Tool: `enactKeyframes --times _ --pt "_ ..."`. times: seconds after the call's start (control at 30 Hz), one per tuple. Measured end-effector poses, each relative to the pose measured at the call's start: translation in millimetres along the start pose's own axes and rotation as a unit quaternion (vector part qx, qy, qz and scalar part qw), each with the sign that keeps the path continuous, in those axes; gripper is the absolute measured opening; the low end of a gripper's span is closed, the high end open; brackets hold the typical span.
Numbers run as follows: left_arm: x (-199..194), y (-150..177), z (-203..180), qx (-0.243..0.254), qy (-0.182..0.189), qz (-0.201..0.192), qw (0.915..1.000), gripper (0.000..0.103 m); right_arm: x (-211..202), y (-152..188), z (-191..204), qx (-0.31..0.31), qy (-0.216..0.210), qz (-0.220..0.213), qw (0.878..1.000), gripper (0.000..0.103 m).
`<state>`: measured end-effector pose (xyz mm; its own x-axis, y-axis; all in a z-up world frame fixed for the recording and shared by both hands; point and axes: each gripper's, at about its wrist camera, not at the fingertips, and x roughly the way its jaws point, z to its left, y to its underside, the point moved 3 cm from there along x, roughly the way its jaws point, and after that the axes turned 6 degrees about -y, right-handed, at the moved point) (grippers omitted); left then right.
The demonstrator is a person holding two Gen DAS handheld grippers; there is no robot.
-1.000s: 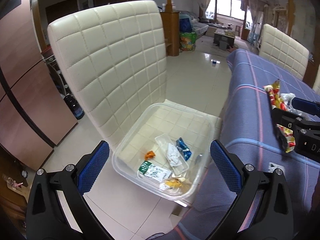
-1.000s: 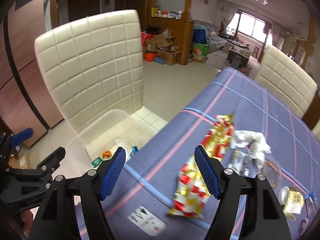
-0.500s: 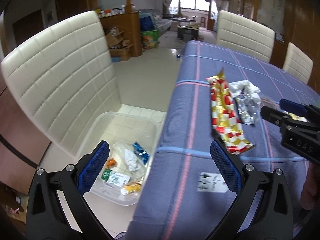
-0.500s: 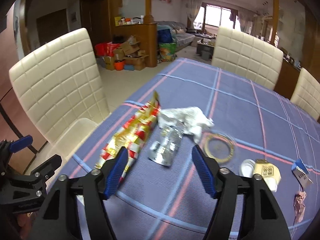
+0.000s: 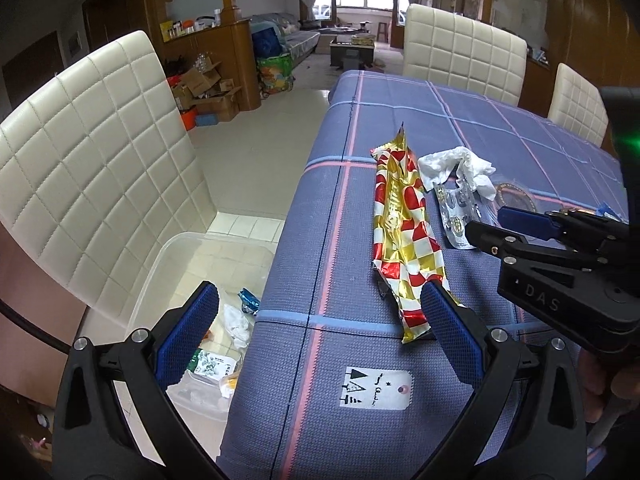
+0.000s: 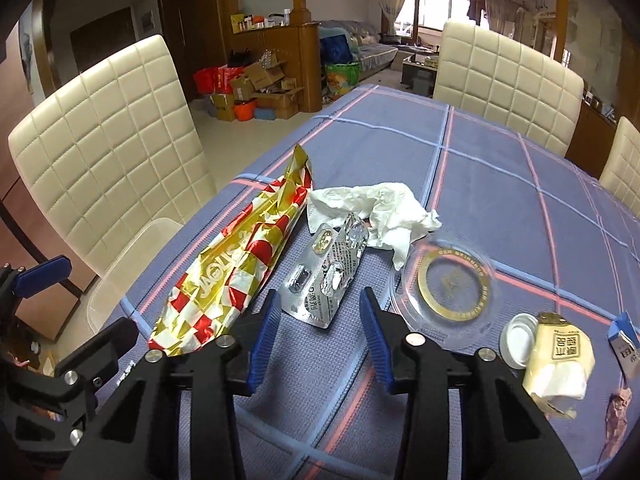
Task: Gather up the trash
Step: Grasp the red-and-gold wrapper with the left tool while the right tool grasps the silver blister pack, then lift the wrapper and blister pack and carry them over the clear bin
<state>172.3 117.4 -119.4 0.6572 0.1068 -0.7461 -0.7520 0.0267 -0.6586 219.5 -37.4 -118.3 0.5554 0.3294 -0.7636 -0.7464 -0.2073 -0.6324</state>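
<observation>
A red-and-gold checkered wrapper (image 5: 404, 236) lies on the blue tablecloth; it also shows in the right wrist view (image 6: 236, 268). Beside it lie a silver blister pack (image 6: 328, 280), a crumpled white tissue (image 6: 376, 208) and a clear lid with a gold ring (image 6: 452, 284). My left gripper (image 5: 320, 336) is open over the table's edge, its right finger by the wrapper's near end. My right gripper (image 6: 316, 332) is open, just short of the blister pack. A clear bin (image 5: 168, 264) holding trash stands on the chair seat beside the table.
A cream wrapper (image 6: 556, 360), a white cap (image 6: 520, 336) and a blue carton (image 6: 624, 340) lie at the table's right. A white tag (image 5: 376, 388) lies near the front edge. Cream padded chairs (image 5: 92, 164) stand around the table.
Both grippers have swung from the bin on the chair to the table. The left now reaches the wrapper's near end. The right has moved close to the blister pack with narrower jaws.
</observation>
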Motion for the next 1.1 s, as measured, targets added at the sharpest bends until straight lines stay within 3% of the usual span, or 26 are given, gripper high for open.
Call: enactKeyframes --times 0.1,0.17,0.23,0.43,0.73,0.87,0.93,0.97,1.0,1.1 --pt "1.1 -1.5 -6.0 0.007 0.003 0.001 1.0000 0.099 5.9 2.2 -7.6 0.010 -0.006 0.012 1.000 0.025" --pt "1.8 -3.1 -12.1 0.012 0.007 0.002 0.9999 0.099 9.0 4.9 -15.4 0.020 -0.011 0.019 1.000 0.011" --pt "3.4 -5.0 -18.9 0.016 0.020 0.008 0.9997 0.099 9.1 6.8 -21.6 0.026 -0.005 0.021 0.999 0.006" --pt "12.2 -9.6 -47.1 0.046 0.020 0.009 0.9987 0.099 -8.6 6.9 -33.3 0.024 -0.002 -0.006 1.000 0.006" --pt "42.6 -17.0 -55.7 0.027 0.053 0.053 0.9968 0.099 -11.4 8.3 -41.5 0.022 -0.002 -0.012 1.000 0.006" --pt "52.7 -14.9 -61.3 0.027 0.071 0.068 0.9948 0.080 -7.7 9.2 -44.5 0.028 -0.004 -0.006 1.000 0.006" --pt "51.4 -14.6 -66.6 0.043 0.063 0.059 0.9954 0.065 -7.1 9.7 -45.0 0.029 -0.005 -0.006 1.000 0.006" --pt "49.4 -14.4 -68.5 0.049 0.058 0.053 0.9957 0.042 -7.6 10.0 -45.6 0.029 -0.005 -0.006 1.000 0.006" --pt "47.8 -14.4 -69.4 0.050 0.062 0.052 0.9955 0.030 -7.9 9.9 -45.3 0.029 -0.005 -0.006 1.000 0.006" --pt "44.9 -14.8 -68.4 0.044 0.081 0.055 0.9942 0.024 -9.6 9.5 -43.9 0.029 -0.005 -0.008 1.000 0.006"
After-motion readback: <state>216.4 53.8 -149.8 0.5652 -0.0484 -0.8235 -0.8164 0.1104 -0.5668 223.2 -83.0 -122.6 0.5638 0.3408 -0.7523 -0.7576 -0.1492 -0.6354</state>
